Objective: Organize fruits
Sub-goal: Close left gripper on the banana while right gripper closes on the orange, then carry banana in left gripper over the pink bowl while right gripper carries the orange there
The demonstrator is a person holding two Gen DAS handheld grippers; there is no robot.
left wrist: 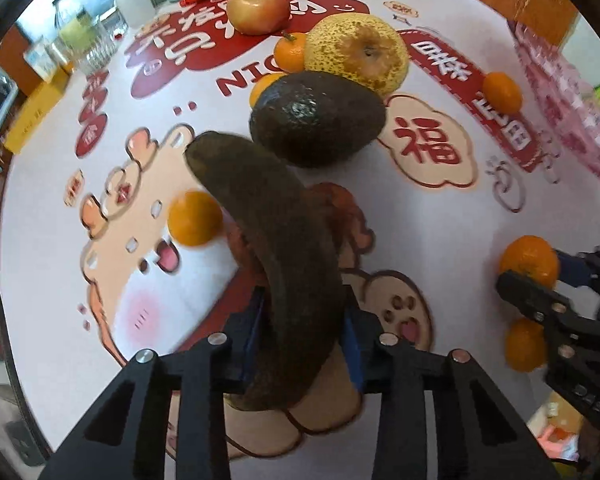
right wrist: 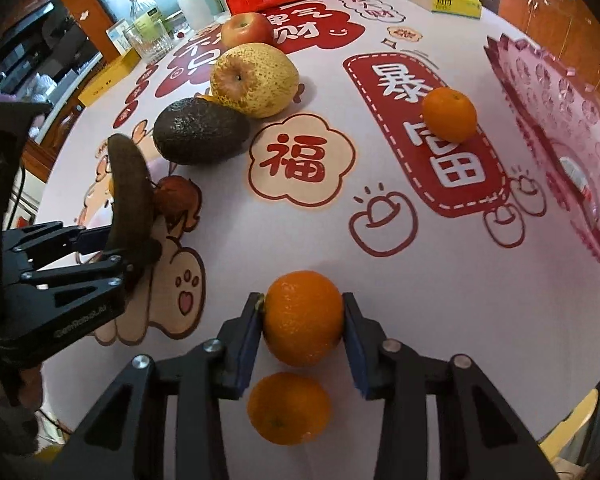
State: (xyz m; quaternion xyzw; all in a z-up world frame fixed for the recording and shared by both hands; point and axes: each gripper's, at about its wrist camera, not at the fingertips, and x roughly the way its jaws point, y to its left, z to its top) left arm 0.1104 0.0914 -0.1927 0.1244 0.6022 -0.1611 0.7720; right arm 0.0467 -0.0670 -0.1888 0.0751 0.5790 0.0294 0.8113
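1. Left gripper (left wrist: 304, 336), bottom centre of the left wrist view, jaws clamped on a dark brown banana (left wrist: 272, 264); both blue pads press its sides.
2. Banana curves up toward frame centre, tip just beside the avocado (left wrist: 318, 118).
3. Right gripper (right wrist: 303, 320), bottom centre of the right wrist view, pinches an orange (right wrist: 302, 316) between its blue pads.
4. A second orange (right wrist: 288, 406) sits on the tablecloth (right wrist: 440, 300) just below it, between the fingers.
5. Upper left of the right view: apple (right wrist: 247, 30), pear (right wrist: 254, 80), avocado in a row.
6. Lone orange (right wrist: 450, 114) at right, well apart.
7. Small orange (left wrist: 195, 218) left of the banana in the left view.
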